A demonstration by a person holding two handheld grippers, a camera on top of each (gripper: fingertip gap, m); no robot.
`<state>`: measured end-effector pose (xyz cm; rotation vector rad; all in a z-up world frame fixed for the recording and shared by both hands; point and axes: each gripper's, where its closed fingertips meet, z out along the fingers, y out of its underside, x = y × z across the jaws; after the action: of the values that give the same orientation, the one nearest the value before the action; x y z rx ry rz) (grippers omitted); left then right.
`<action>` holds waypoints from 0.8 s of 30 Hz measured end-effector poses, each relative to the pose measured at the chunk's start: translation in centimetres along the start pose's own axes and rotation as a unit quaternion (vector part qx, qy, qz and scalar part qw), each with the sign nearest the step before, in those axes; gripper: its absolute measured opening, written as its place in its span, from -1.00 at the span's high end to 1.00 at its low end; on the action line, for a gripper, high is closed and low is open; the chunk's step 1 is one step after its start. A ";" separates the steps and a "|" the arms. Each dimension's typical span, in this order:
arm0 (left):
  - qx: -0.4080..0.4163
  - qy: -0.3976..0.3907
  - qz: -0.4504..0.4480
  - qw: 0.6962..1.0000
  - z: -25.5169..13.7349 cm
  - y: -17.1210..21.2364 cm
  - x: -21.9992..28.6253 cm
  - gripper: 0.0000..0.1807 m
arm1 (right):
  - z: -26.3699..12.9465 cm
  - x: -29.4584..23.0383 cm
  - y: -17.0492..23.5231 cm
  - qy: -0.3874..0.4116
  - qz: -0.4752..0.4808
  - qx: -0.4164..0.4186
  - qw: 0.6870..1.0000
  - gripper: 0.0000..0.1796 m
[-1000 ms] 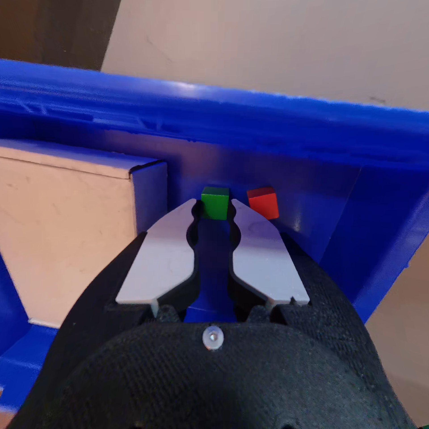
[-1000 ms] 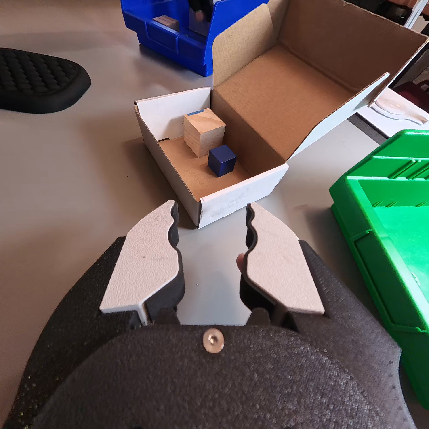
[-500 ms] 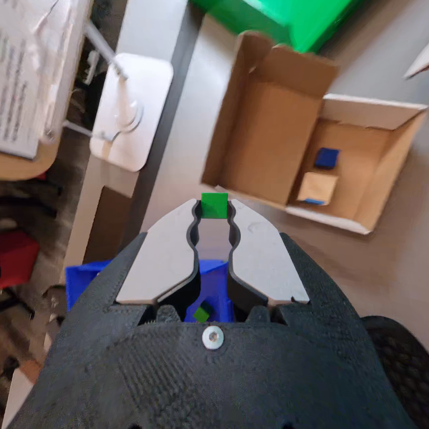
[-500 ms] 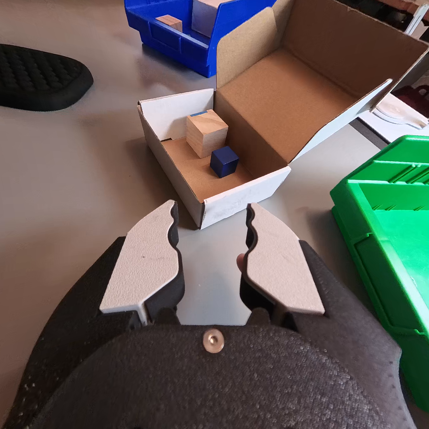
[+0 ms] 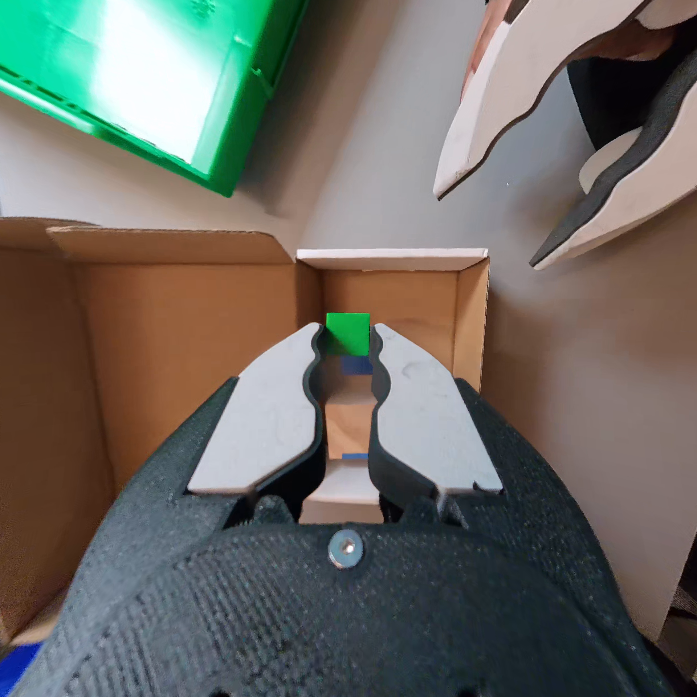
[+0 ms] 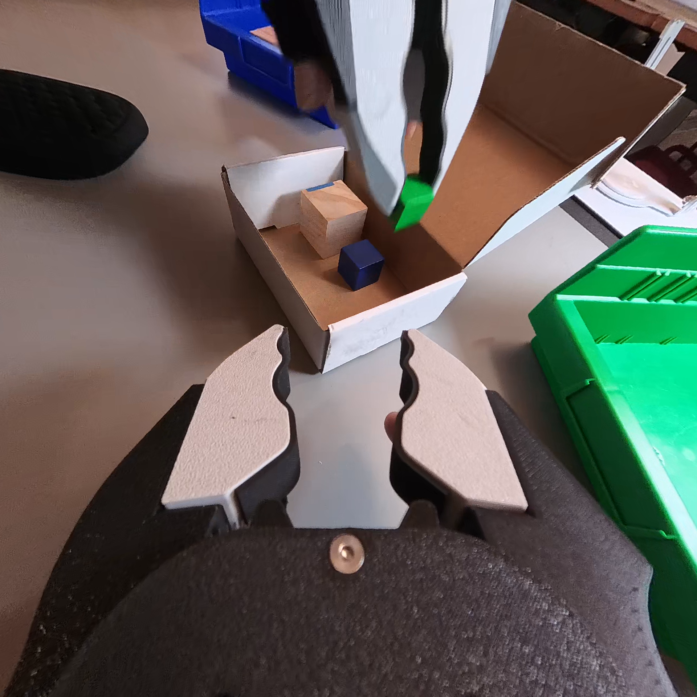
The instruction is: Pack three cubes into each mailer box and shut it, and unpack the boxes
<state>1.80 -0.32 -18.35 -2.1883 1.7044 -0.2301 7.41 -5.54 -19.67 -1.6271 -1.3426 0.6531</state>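
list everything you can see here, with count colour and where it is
mailer box: 1, white outside and brown inside, middle of the table, lid open
wooden cube: 1, pale wood, inside the box at its far end
blue cube: 1, dark blue, on the box floor next to the wooden cube
green cube: 1, green, held above the open box, not yet set down
green bin: 1, bright green, on the table to the right of the box
blue bin: 1, blue, behind the box, contents mostly hidden
black pad: 1, black, far left on the table
table: 1, grey, under everything
left gripper: 1, grey fingers, shut on the green cube
right gripper: 1, grey fingers, open and empty, in front of the box
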 end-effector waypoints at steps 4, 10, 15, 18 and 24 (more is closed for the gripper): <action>-0.011 0.015 -0.010 1.000 2.3 0.0 0.7 0.77 | 0.0 0.0 0.0 0.000 0.000 0.000 1.000 0.38; -0.022 0.021 -0.020 0.999 4.7 0.6 1.1 0.77 | -0.1 0.0 0.0 0.000 -0.001 0.000 1.000 0.37; -0.024 0.022 -0.015 0.999 5.8 1.0 1.4 0.77 | 0.0 0.0 0.0 -0.001 -0.001 -0.001 1.000 0.37; -0.026 0.020 -0.009 0.999 6.2 1.2 1.6 0.77 | 0.0 -0.1 0.1 -0.002 -0.001 -0.002 1.000 0.37; -0.025 0.014 -0.003 1.000 6.6 1.4 1.6 0.77 | 0.1 -0.1 0.1 -0.003 0.000 -0.003 1.000 0.37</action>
<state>3.17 -0.94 -25.17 -2.2359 1.7369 -0.2246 7.39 -5.60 -19.82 -1.6316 -1.3494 0.6543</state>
